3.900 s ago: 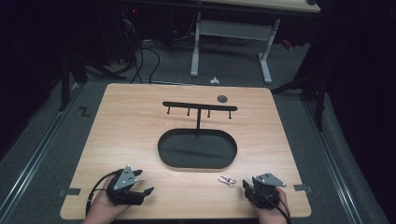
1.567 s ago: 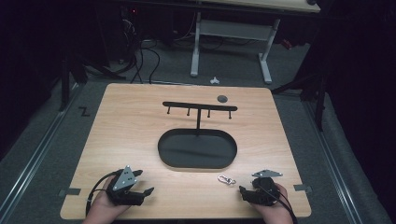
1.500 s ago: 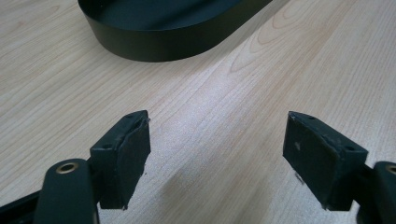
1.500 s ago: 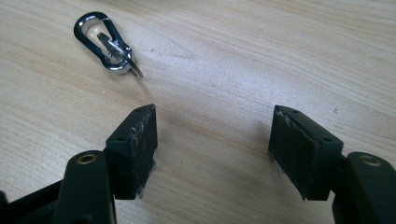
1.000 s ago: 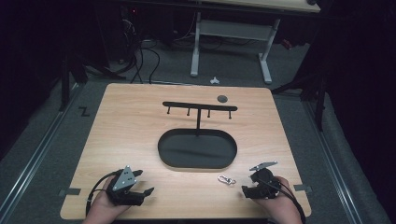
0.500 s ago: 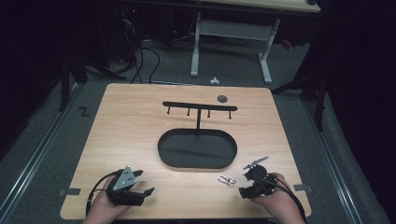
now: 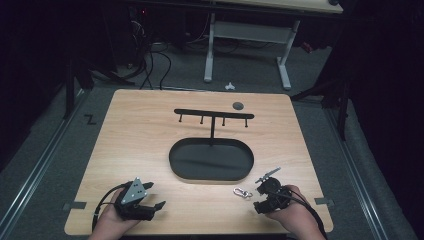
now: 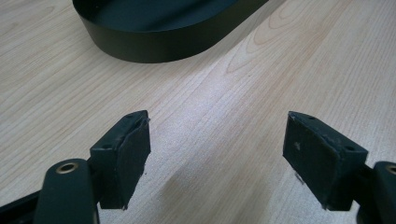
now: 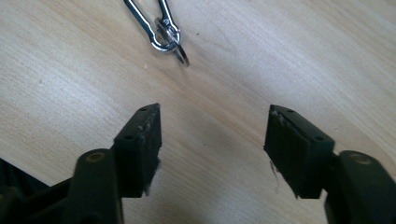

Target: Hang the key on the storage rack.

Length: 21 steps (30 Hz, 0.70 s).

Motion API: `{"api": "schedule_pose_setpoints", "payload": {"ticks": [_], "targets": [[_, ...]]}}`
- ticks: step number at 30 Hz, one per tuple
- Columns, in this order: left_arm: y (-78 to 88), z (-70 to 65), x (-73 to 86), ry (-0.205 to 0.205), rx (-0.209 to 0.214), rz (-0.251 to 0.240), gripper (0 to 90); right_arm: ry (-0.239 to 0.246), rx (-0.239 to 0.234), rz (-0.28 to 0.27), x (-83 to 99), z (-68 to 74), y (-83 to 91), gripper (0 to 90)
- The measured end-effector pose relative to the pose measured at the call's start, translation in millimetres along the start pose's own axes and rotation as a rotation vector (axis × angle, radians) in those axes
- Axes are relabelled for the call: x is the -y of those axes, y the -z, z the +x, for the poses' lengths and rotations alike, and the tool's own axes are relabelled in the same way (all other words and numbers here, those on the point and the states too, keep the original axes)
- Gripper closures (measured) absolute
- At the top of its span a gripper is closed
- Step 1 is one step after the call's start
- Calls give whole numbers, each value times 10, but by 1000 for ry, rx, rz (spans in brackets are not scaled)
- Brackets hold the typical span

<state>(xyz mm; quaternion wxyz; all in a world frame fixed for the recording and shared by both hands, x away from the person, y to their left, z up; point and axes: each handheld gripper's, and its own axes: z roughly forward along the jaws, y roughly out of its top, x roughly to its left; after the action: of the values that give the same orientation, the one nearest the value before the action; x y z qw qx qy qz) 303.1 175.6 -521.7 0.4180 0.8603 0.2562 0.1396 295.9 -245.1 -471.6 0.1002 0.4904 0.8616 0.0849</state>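
A small silver carabiner clip with a ring [image 7: 242, 192] [image 9: 161, 28] lies flat on the wooden table [image 7: 140, 140], just in front of the black oval tray [image 7: 211, 160]. My right gripper [image 7: 260, 200] [image 9: 212, 140] sits open just right of the clip, low over the table, jaws wide with bare wood between them. A black hook rack [image 7: 214, 116] rises on a post from the tray's far edge. My left gripper [image 7: 155, 206] [image 8: 217, 149] rests open near the front left edge, nothing between its jaws; the tray wall [image 8: 168, 42] lies ahead of it.
A small dark round disc [image 7: 238, 105] lies near the table's far edge. Beyond the table stand a white desk frame [image 7: 245, 45] and cables on the floor. Bare wood spreads left of the tray.
My right gripper has tilted and shifted left toward the clip, lowering over the table. The left gripper has stayed put. The clip has not moved.
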Motion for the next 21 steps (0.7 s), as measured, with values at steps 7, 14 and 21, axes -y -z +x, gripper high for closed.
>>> {"api": "schedule_pose_setpoints", "payload": {"ticks": [7, 14, 21], "targets": [[-4, 0, 0, 0, 2, 3, 237, 5, -28, -11, -65, -3, -19, 493], [3, 6, 3, 1, -1, 0, 237, 51, -32, 2, -230, 71, -88, 574], [1, 8, 6, 3, 0, -2, 238, 61, -44, -1, -287, 106, -151, 718]]}}
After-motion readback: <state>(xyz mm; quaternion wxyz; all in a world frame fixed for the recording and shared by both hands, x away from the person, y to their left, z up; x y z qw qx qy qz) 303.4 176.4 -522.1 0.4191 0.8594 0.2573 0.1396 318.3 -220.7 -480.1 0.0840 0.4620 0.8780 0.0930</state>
